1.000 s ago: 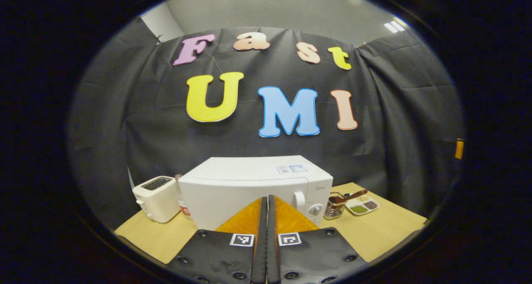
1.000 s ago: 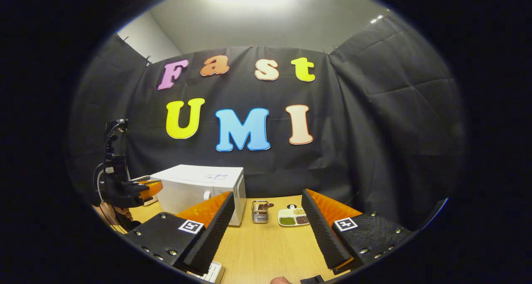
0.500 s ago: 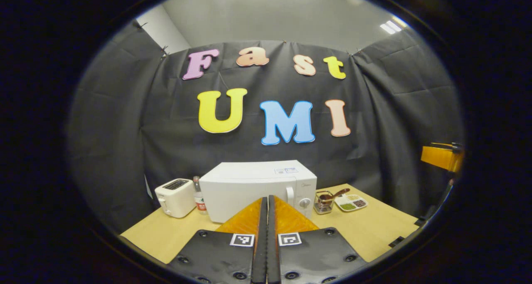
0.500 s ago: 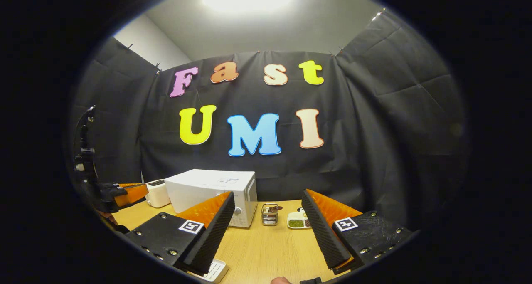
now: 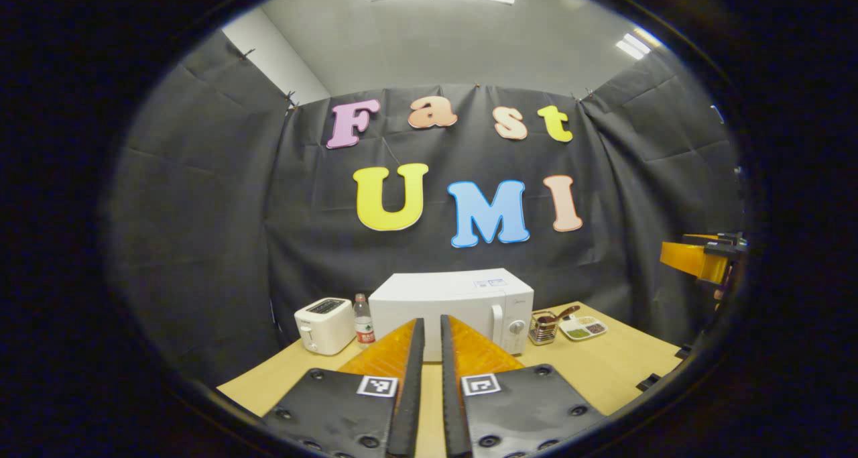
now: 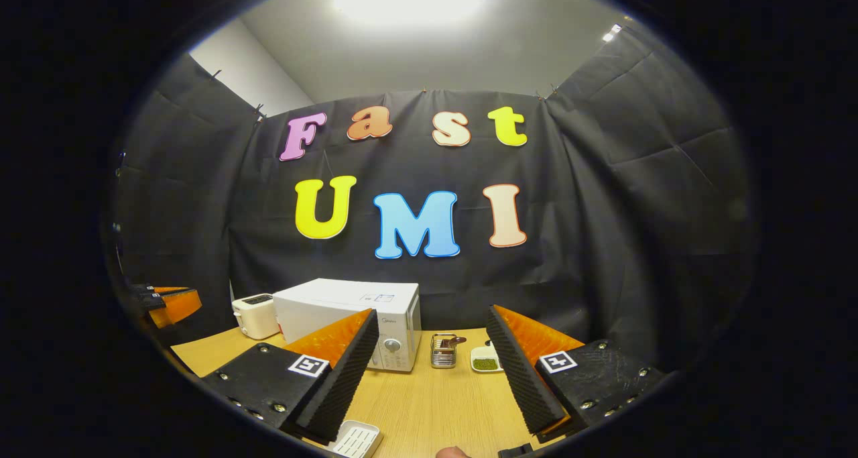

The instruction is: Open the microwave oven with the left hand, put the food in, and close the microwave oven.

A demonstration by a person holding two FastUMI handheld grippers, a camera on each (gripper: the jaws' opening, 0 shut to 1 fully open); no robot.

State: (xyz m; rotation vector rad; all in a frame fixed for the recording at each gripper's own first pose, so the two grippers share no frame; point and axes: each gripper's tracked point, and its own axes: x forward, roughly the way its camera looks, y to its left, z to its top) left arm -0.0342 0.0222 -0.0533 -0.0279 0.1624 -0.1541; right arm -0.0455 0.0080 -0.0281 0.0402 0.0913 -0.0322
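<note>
Toaster (image 5: 324, 324), white, stood at the table's (image 5: 603, 364) far left edge; a small bottle (image 5: 363, 326) just beside it; then the microwave oven (image 5: 450, 309), white, door shut, handle (image 5: 497, 320) and dial on its right side, at the back edge near the middle; a wire holder (image 5: 541, 328) with a spoon and a divided dish (image 5: 584, 326) toward the far right. A white ridged tray (image 6: 355, 439) lay at the near edge in the right gripper view; whether it carried the food could not be told. Left gripper (image 5: 427, 351): fingers nearly closed, a narrow slit between them, holding nothing, pointed level at the oven's front and well apart from it. Right gripper (image 6: 429, 351): fingers spread wide, empty, held level above the near edge, aimed right of the oven. Risks, as judged: the almost-closed left fingers would need to part before reaching the handle, or they would butt against it; a pull off the handle's line could slide the light oven across the table toward the bottle; the right gripper could stand in the door's swing.
</note>
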